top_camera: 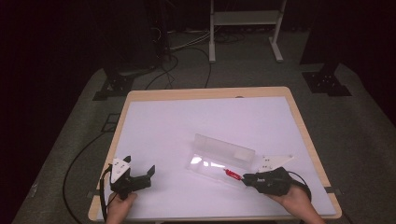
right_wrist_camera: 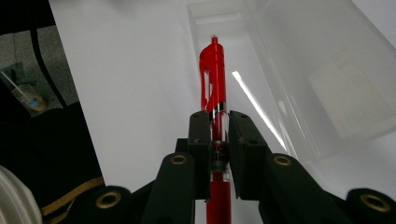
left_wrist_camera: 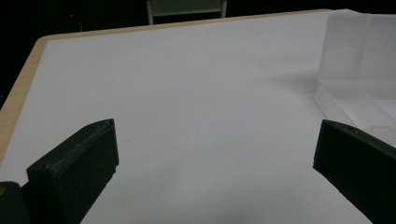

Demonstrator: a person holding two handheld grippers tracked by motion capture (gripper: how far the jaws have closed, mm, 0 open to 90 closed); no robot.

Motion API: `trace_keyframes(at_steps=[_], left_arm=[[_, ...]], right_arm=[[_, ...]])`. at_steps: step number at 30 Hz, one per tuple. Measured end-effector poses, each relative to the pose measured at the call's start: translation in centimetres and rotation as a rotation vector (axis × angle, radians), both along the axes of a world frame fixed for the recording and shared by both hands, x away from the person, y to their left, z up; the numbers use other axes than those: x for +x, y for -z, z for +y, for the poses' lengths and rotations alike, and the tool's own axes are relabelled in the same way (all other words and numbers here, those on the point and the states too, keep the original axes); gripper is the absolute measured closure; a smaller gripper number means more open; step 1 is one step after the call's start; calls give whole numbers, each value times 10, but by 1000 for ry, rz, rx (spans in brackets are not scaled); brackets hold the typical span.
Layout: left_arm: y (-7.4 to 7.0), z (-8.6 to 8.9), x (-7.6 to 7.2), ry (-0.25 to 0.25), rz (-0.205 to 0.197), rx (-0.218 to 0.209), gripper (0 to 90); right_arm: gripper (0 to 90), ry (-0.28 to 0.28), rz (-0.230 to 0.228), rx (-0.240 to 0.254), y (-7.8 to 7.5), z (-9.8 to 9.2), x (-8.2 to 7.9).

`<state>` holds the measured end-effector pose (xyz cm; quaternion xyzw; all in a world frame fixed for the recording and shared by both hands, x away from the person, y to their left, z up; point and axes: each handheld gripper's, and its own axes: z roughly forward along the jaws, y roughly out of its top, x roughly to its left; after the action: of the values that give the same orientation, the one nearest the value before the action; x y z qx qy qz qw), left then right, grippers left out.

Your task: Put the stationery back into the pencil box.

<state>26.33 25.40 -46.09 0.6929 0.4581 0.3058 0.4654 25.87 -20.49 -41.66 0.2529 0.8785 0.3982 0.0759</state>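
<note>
At about 5 o'clock on the table (top_camera: 140,95), the right gripper (top_camera: 246,178) pinches a red pen (right_wrist_camera: 214,79) mid-barrel, jaws pressed tight on it, clip end pointing ahead into the open clear plastic case (top_camera: 219,161). Pen clip end sits over the case's tray half; the raised lid stands along its far side, toward 1 o'clock from the pen. My read: the step is laying the pen into the tray. To do it well, keep the barrel parallel to the tray's long axis, lower until it rests on the tray floor, then release; a skewed entry likely snags the clip on the side wall or tips the light case. Left gripper (top_camera: 140,175) rests near 7 o'clock, jaws spread wide, nothing between them, well apart from the case; it could steady the near end of the tray if it slides. Room: white mat is bare from 9 to 12 o'clock, plenty of space to retreat. Tight spots are the upright lid just beside the pen's path and the table's right edge near the right hand (top_camera: 292,198), so the safest exit looks straight back toward 6 o'clock, not sideways.
</note>
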Motion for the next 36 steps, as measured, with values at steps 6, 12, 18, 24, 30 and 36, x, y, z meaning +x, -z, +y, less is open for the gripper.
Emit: trace_keyframes(at_steps=[6, 12, 18, 24, 30, 36], left_arm=[[0, 0, 0, 2, -1, 3, 0], [0, 0, 0, 2, 1, 1, 0], [0, 0, 0, 1, 0, 2, 0], [0, 0, 0, 2, -2, 2, 0], [0, 0, 0, 2, -2, 2, 0], [0, 0, 0, 2, -2, -1, 0]], right_arm=[[789, -8, 11, 3, 1, 5, 8], [789, -18, 12, -6, 1, 11, 13], [789, -31, 19, -18, 4, 20, 21], [788, -36, 29, -15, 6, 26, 28], [789, -37, 24, -15, 7, 34, 35], [789, -37, 32, -22, 12, 41, 42]])
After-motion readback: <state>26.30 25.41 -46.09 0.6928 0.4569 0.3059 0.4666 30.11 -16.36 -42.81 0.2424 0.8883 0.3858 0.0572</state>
